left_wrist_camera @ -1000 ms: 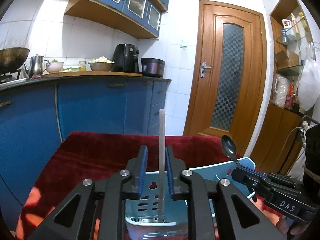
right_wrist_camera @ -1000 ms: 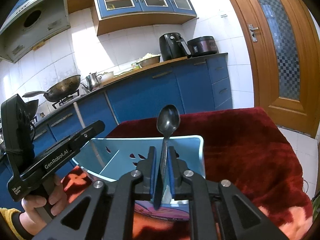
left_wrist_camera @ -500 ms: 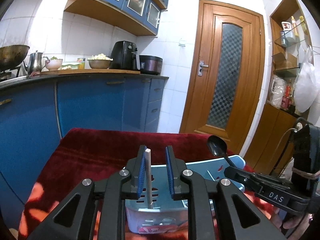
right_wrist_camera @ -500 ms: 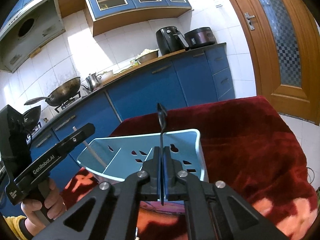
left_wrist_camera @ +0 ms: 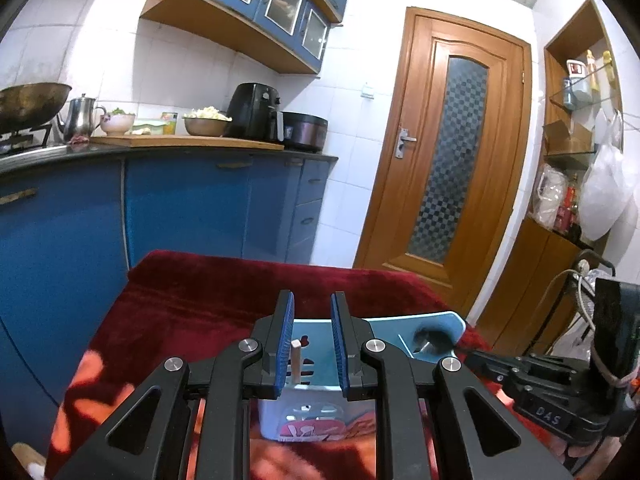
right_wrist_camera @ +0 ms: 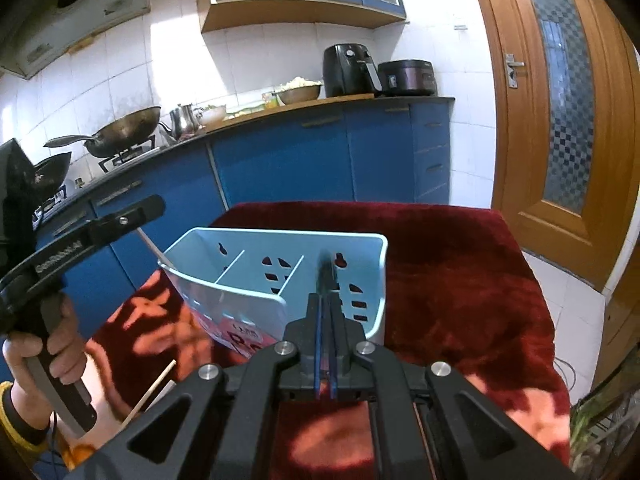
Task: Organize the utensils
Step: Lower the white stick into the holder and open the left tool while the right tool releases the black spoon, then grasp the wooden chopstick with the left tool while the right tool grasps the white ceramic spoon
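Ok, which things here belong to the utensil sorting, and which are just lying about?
In the job: blue holder, chopstick standing in it, spoon, loose chopstick on the cloth, left tool, right tool.
Just about: wok, kettle, air fryer, rice cooker, bowl of food.

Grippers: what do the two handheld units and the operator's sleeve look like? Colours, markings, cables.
Both are matte black handheld units with angular linkage arms, silver pivot bolts and blue ribbed pads. The left gripper carries white "GenRobot.AI" lettering on its side, seen from the right wrist view. The right gripper is marked "DAS" in the left wrist view, with cord wound round its body. A yellow sleeve cuff shows at the left hand.
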`<state>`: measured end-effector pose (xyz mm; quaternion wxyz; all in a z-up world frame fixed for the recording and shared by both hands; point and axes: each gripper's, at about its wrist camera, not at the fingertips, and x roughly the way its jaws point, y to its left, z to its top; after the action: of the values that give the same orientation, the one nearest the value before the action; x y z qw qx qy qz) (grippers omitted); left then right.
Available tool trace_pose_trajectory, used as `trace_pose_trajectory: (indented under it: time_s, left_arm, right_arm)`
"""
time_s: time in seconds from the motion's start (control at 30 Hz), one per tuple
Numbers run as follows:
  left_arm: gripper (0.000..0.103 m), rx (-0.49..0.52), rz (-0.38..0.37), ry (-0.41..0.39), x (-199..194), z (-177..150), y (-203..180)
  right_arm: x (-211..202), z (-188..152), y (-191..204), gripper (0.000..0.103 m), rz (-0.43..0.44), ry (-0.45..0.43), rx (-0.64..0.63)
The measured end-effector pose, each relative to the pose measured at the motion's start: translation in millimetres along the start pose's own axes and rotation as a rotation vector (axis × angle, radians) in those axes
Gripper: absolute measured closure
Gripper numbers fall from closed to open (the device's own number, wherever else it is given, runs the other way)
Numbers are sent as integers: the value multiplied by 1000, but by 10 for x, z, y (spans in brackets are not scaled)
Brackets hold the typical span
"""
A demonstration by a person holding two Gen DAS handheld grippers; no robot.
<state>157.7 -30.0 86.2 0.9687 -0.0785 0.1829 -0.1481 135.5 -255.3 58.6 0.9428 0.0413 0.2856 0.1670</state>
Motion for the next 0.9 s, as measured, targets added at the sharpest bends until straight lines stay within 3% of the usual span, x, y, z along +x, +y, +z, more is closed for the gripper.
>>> trace_pose_trajectory:
  time_s: [0.3, 0.53, 0.7, 0.9]
  left_arm:
    - [84, 12, 7, 14, -140, -47, 1]
    - [84, 15, 19, 40, -256, -82, 51]
    - [84, 21, 39, 77, -390, -104, 63]
    - [84, 68, 67, 150, -547, -164, 49]
  right_arm:
    - [77, 123, 37, 99, -24, 18, -9]
    - [-9, 114, 4, 98, 10, -10, 81]
    - [-228, 109, 122, 82, 13, -23, 85]
    - [-463, 62, 254, 78, 8, 12, 89]
